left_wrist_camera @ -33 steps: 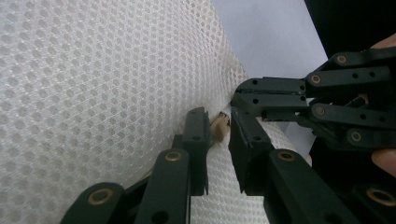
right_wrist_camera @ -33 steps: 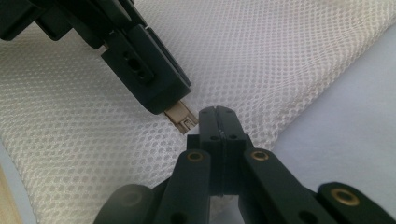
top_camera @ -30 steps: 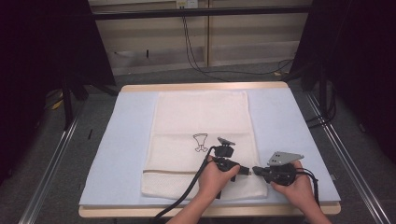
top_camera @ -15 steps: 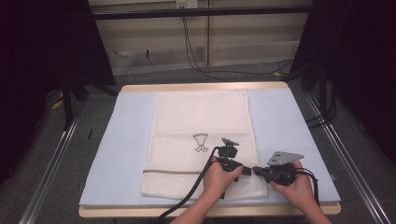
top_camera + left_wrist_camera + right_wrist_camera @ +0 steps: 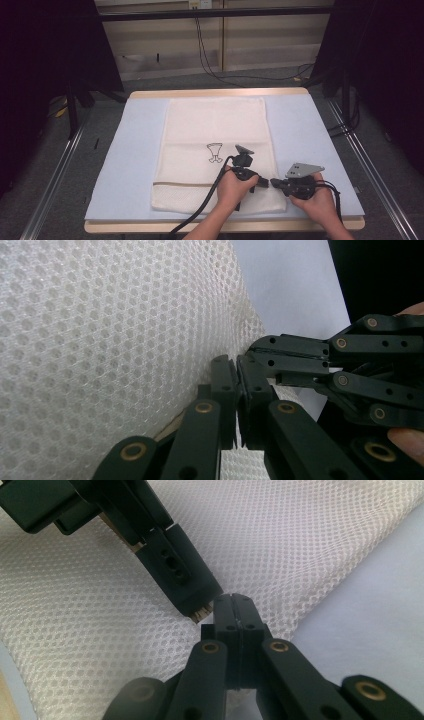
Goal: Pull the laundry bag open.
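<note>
A white mesh cloth [image 5: 215,125] with a small black print [image 5: 215,152] and a beige stripe [image 5: 175,184] lies flat on a light blue mat [image 5: 130,165]. Both grippers meet tip to tip at the cloth's near right corner. My left gripper [image 5: 264,183] points right and is shut on the cloth's edge; beige fibres show between its tips [image 5: 202,611]. My right gripper [image 5: 274,183] points left, its jaws pressed together [image 5: 234,602] right at the mesh edge [image 5: 310,600], with the cloth rising to its tip [image 5: 252,347]. The left jaws [image 5: 236,370] stand closed against the mesh [image 5: 110,340].
The mat covers a wooden table whose front edge [image 5: 150,227] runs near the person's forearms. Black cables [image 5: 200,210] trail from the grippers toward the person. Metal frame rails [image 5: 55,170] flank the table, and dark curtains stand at both sides.
The left hand has edged slightly right, bringing its jaw tips up against the right gripper's tips. The right hand has kept still.
</note>
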`<action>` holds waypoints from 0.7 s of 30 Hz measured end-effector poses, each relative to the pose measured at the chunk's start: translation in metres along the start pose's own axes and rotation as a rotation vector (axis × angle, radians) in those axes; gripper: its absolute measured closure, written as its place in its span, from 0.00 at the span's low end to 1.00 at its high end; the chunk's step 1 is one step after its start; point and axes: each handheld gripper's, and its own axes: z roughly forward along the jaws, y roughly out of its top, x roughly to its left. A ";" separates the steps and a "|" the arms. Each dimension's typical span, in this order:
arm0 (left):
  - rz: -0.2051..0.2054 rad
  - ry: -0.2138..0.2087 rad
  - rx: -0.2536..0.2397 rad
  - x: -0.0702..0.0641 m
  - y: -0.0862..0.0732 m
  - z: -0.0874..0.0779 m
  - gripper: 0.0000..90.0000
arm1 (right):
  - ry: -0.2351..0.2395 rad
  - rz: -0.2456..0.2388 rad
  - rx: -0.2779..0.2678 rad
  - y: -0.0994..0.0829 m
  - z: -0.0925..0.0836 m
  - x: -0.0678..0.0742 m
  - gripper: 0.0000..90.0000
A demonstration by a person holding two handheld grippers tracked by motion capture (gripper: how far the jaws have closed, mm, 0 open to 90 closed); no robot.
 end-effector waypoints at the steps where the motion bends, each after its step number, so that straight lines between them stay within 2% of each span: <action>1: -0.009 -0.002 -0.001 0.000 0.000 0.000 0.97 | 0.002 0.001 -0.001 0.000 0.000 0.000 1.00; 6: -0.003 -0.005 0.004 -0.001 0.001 0.000 0.97 | 0.006 0.012 -0.004 -0.001 0.000 -0.001 1.00; 8: -0.010 0.009 0.001 -0.001 0.001 -0.002 0.97 | 0.004 0.010 -0.004 -0.001 0.000 -0.001 1.00; 10: 0.000 0.017 0.019 0.001 0.001 -0.005 0.97 | 0.005 0.009 -0.003 -0.001 0.000 -0.001 1.00; 11: 0.006 0.022 0.013 0.001 0.001 -0.006 0.97 | 0.006 0.011 -0.003 -0.001 0.000 -0.001 1.00; 14: -0.010 0.019 0.006 0.002 0.000 -0.009 0.97 | 0.010 0.014 -0.002 -0.001 0.000 -0.002 1.00; 16: 0.000 0.015 0.014 0.004 0.000 -0.010 0.97 | 0.011 0.015 -0.002 -0.001 0.000 -0.002 1.00; 20: -0.008 0.020 0.007 0.005 0.000 -0.012 0.97 | 0.011 0.017 -0.003 -0.001 0.000 -0.002 1.00; 21: -0.014 0.008 0.006 0.005 0.000 -0.013 0.97 | 0.011 0.017 -0.003 -0.001 0.000 -0.002 1.00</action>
